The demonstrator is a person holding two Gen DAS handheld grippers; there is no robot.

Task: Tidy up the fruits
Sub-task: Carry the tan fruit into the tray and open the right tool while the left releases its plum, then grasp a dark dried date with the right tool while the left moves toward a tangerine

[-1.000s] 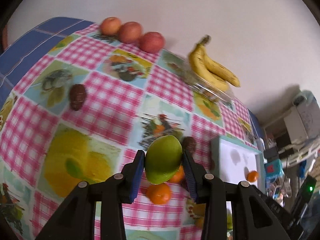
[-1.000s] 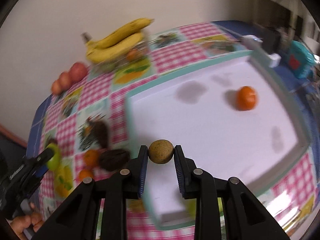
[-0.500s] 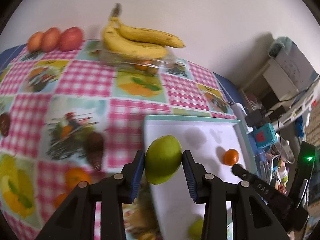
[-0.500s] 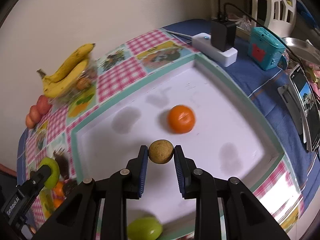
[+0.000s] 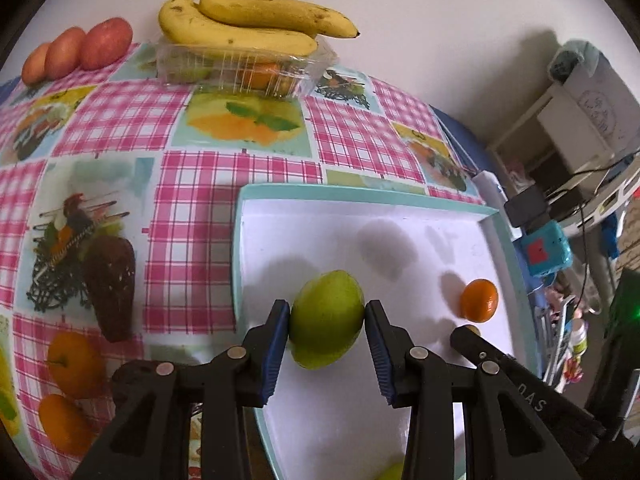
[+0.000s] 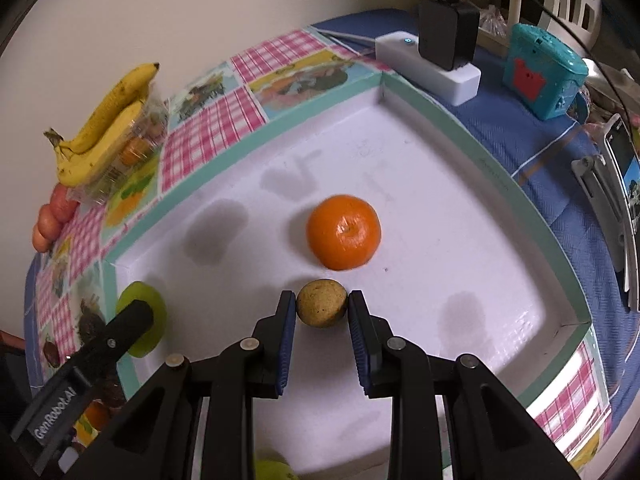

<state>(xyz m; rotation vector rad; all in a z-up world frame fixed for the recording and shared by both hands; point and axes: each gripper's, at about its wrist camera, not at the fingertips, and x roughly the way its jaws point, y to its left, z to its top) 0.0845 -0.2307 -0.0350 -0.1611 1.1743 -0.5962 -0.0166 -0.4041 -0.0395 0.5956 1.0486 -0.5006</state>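
My left gripper (image 5: 326,318) is shut on a green fruit (image 5: 326,318) and holds it over the left part of the white tray (image 5: 400,200) with a teal rim. My right gripper (image 6: 322,309) is shut on a small round brown fruit (image 6: 322,309) low over the tray (image 6: 500,172), just in front of an orange tangerine (image 6: 343,231). The tangerine also shows in the left wrist view (image 5: 479,300). The left gripper with the green fruit (image 6: 156,312) shows at the tray's left edge in the right wrist view. Another green fruit (image 6: 272,470) lies at the tray's near edge.
Bananas (image 5: 248,20) lie on a clear plastic box (image 5: 240,68) at the back of the checked tablecloth. Three red apples (image 5: 76,54) sit to its left. A dark brown fruit (image 5: 110,280) and oranges (image 5: 72,364) lie left of the tray. A power strip (image 6: 428,66) and teal device (image 6: 540,68) lie beyond the tray.
Both grippers have moved on over the tray, each still holding its fruit. The right gripper has come closer to the tangerine. The left gripper has moved right, from the tablecloth to the tray.
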